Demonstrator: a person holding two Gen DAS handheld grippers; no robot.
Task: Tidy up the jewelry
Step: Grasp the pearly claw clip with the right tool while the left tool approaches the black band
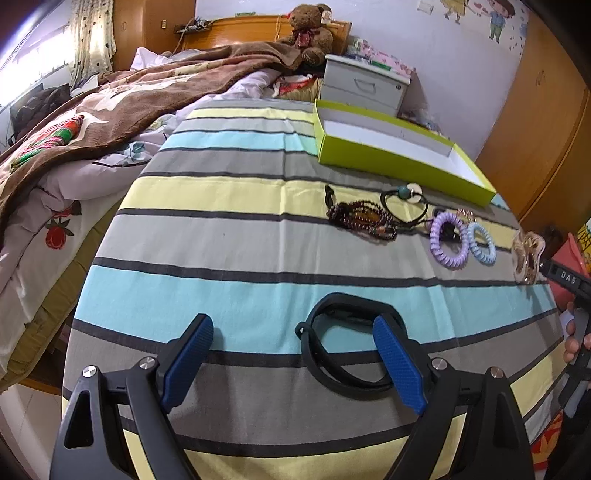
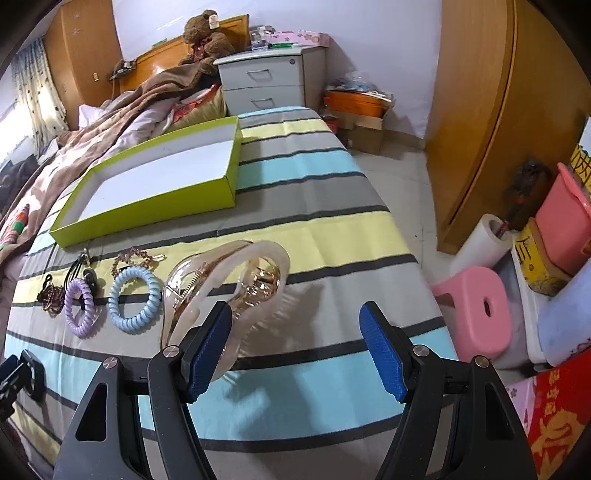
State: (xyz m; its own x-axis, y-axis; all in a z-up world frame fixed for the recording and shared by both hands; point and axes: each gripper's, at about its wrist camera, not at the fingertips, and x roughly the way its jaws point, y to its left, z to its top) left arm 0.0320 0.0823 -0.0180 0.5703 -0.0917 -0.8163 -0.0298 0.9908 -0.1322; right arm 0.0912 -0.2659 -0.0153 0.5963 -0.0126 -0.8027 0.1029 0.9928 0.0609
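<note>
An open lime-green box (image 1: 388, 155) with a white inside lies on the striped bed; it also shows in the right wrist view (image 2: 155, 199). In front of it lie a brown bead necklace (image 1: 360, 219), a black cord pendant (image 1: 404, 197), a purple coil hair tie (image 1: 447, 240), a blue coil hair tie (image 1: 482, 243) and a clear amber hair claw (image 2: 225, 288). My left gripper (image 1: 295, 350) is open, its right finger over a black band (image 1: 343, 347). My right gripper (image 2: 295, 343) is open, its left finger beside the hair claw.
A brown blanket and teddy bear (image 1: 310, 33) cover the bed's far left. A grey drawer unit (image 2: 273, 77) stands behind the box. A pink stool (image 2: 476, 310), pink bin and paper roll stand on the floor to the right of the bed edge.
</note>
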